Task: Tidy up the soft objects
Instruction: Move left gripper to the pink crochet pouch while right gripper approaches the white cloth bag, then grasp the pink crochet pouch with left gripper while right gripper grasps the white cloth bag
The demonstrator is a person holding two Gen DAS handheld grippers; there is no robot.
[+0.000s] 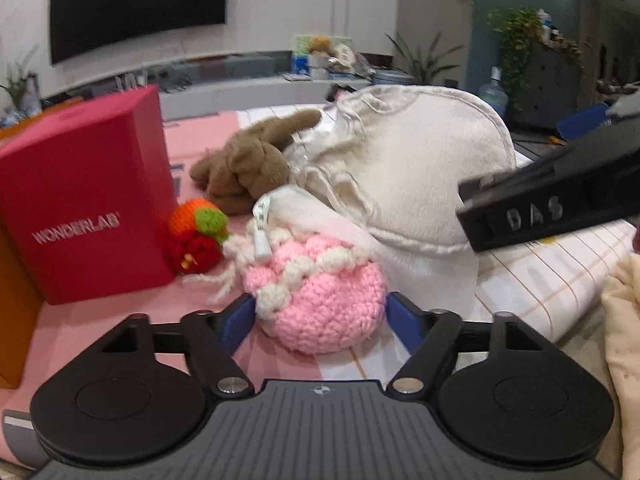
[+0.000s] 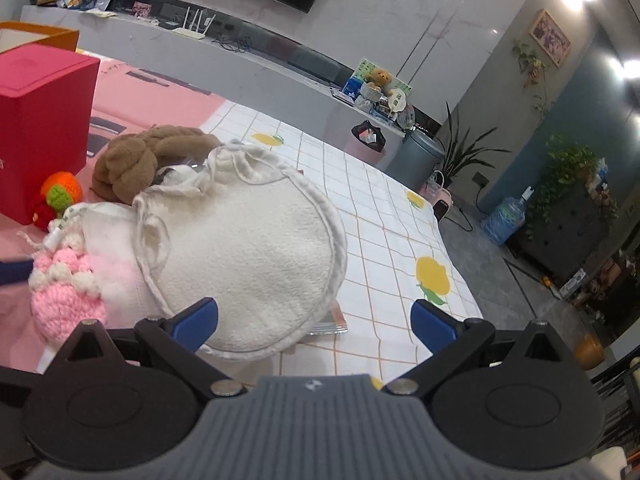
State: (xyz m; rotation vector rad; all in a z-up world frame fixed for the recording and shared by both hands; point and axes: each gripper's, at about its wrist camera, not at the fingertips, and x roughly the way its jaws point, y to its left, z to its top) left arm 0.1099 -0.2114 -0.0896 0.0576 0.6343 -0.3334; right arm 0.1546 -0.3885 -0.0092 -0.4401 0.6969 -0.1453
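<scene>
A pink crochet ball (image 1: 320, 304) with a cream braid lies on the pink cloth, and my left gripper (image 1: 320, 316) has its blue pads against both sides of it. Behind it lies a big white fleece pouch (image 1: 420, 168) and a brown plush toy (image 1: 248, 168). A small orange, green and red knit toy (image 1: 196, 236) sits against the red box (image 1: 88, 200). In the right wrist view my right gripper (image 2: 314, 322) is open, its left pad over the near edge of the white pouch (image 2: 248, 252). The pink ball (image 2: 66, 300) shows at the left there.
An orange box (image 1: 12, 300) stands beside the red box. A cream cloth (image 1: 624, 320) lies at the right edge. A foil packet (image 2: 330, 324) pokes out under the pouch. The checked tablecloth (image 2: 380, 208) ends at the right, above the floor.
</scene>
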